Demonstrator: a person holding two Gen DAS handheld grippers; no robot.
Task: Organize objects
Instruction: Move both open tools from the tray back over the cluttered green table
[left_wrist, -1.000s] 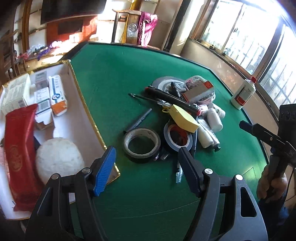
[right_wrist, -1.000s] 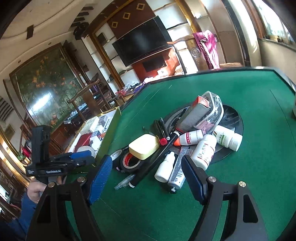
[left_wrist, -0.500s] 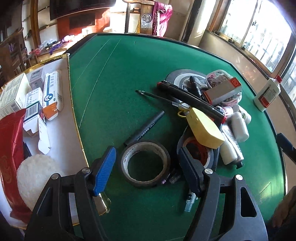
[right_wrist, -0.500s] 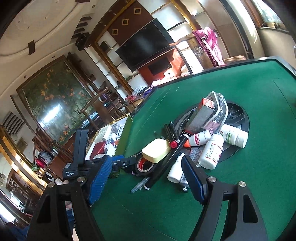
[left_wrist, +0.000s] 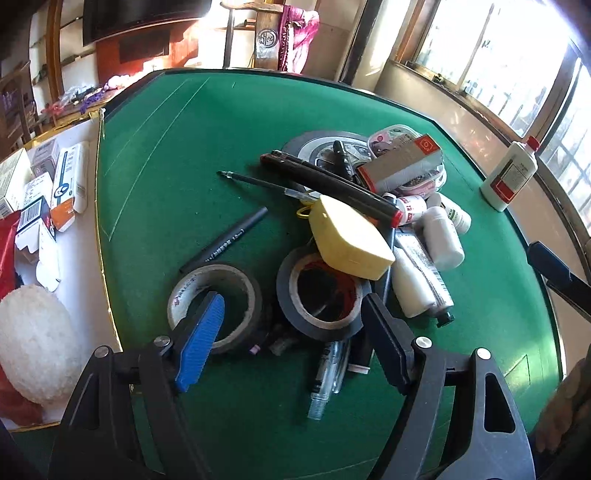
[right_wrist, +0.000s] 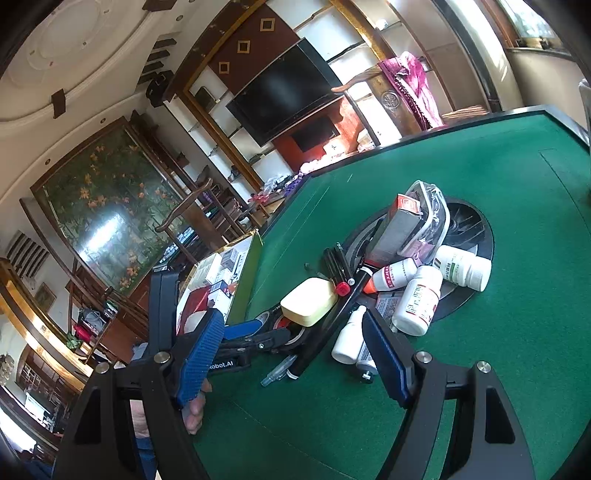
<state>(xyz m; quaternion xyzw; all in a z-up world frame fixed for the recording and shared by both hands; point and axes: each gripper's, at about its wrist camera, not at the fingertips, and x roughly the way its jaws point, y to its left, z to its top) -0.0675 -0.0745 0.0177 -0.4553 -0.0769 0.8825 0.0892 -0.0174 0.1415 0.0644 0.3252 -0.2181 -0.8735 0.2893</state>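
- Left gripper (left_wrist: 293, 338): fingers wide apart, just been opening, over two tape rolls; nothing gripped
- Black tape roll (left_wrist: 216, 306) lies flat on the green tabletop (left_wrist: 166, 177), touching the grey tape roll (left_wrist: 321, 299)
- Yellow case (left_wrist: 349, 238) rests on the grey roll
- Right gripper (right_wrist: 293, 354): fingers wide apart, empty, short of the pile

This is a home living room: a large television (right_wrist: 284, 92) in a wall unit, a flower painting (right_wrist: 107, 206), wooden chairs (right_wrist: 192, 218) and a green felt table (left_wrist: 207, 140).

Matt green felt table (left_wrist: 229, 122)
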